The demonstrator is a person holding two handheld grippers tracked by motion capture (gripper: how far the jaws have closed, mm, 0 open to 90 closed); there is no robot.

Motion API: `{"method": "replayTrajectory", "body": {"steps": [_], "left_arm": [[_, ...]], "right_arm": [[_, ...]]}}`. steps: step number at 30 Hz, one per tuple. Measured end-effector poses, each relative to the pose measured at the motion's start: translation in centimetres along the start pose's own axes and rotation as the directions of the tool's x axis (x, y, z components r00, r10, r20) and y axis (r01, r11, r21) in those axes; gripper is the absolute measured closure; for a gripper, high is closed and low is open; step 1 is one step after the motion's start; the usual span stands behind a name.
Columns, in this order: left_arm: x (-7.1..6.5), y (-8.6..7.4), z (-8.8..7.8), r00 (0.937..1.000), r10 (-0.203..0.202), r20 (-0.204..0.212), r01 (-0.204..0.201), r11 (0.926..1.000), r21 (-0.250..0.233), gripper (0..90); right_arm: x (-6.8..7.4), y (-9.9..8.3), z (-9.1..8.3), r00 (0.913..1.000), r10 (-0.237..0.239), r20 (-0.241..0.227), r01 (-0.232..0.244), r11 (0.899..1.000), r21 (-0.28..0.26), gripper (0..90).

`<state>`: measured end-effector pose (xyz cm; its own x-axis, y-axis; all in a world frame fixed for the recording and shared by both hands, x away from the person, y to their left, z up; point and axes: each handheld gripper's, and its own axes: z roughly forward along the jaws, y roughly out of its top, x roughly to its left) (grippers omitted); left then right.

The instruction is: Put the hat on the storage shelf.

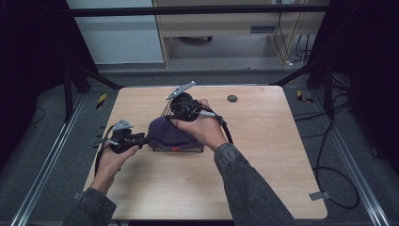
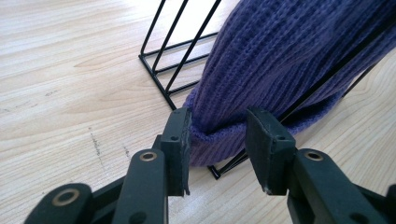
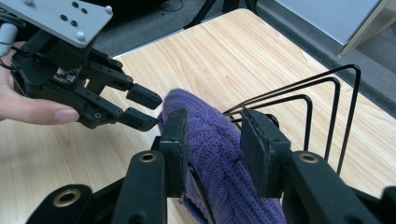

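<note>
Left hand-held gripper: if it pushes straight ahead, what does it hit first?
Most likely the purple knit hat: its rolled brim sits between the left hand-held gripper jaws, draped over the black wire rack.

Knit hat [image 2: 280,51] purple, ribbed – wire rack [image 2: 170,51] black – table [image 1: 263,155] pale wood grain.

The light wooden table [image 1: 263,160] carries 1 black wire rack [image 1: 181,149] near its centre and 1 small dark disc [image 1: 232,98] toward its far edge.

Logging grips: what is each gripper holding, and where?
Both straddle the purple knit hat: left gripper at its brim, right gripper on its body; firm grip cannot be told.
</note>
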<state>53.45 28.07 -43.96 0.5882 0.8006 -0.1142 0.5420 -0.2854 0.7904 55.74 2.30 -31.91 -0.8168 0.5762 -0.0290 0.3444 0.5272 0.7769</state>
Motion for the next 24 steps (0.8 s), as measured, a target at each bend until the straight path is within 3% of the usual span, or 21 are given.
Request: {"method": "replayTrajectory", "body": {"steps": [5,7,14,19,22,24], "left_arm": [[-0.1,-0.1,-0.8,0.9995,-0.008,-0.029,0.007,0.9999,-0.014,55.6],[-0.2,-0.3,-1.2,0.9986,-0.038,-0.038,0.037,0.9991,-0.022,50.9],[-0.7,-1.0,-2.6,0.9945,-0.045,-0.095,0.045,0.9990,-0.009,32.9],[-0.7,-2.4,-3.3,0.9908,-0.074,-0.113,0.074,0.9972,-0.010,22.0],[-0.6,-3.5,-3.3,0.9910,-0.092,-0.097,0.091,0.9957,-0.017,16.8],[-0.5,-3.9,-3.2,0.9911,-0.087,-0.101,0.088,0.9962,0.004,13.3]], "right_arm": [[0.1,0.1,-0.2,1.0000,0.002,0.008,-0.002,1.000,0.001,59.6],[0.2,0.1,-0.3,0.9999,-0.002,0.015,0.002,1.000,0.003,57.5],[0.4,0.2,-0.9,0.9996,0.009,0.025,-0.009,1.000,-0.006,49.7],[0.6,0.2,-1.4,0.9993,0.013,0.035,-0.012,1.000,-0.004,42.8],[0.7,0.2,-1.7,0.9992,0.022,0.035,-0.022,1.000,-0.008,39.5],[0.7,0.2,-1.9,0.9989,0.028,0.036,-0.028,1.000,-0.009,36.9]]}}
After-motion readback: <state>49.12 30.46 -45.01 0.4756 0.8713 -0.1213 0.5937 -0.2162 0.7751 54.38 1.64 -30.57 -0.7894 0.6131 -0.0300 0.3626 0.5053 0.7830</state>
